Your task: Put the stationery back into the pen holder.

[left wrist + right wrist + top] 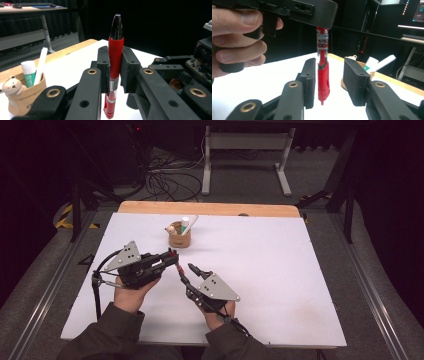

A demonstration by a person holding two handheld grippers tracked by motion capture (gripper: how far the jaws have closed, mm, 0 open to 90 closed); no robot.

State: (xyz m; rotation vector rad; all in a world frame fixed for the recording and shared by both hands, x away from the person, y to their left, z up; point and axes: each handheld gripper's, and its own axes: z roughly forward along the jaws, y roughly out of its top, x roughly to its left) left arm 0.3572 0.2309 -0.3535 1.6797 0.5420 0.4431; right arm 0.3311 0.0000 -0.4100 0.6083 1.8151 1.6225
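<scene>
High view: on the white worktop [280, 270] the left gripper [170, 257], at about eight o'clock of the sheet's middle, is closed on a red pen [174, 254], its jaws aimed toward three o'clock. The right gripper [189, 272] sits just at its four o'clock, jaws parted, pointing toward eleven o'clock at the pen. A tan pen cup [179, 236] with a small bear figure stands at twelve o'clock of the left gripper.

Left gripper view: the pads clamp the red pen [115, 60] upright, black tip at twelve o'clock. The pen cup [26, 96] with a glue stick [28, 73] sits at eight o'clock.

Right gripper view: the pen [322, 75] hangs between the right gripper [329, 80] jaws, which stand apart and off it; no pad presses on it. The left hand [237, 37] is at ten o'clock
</scene>
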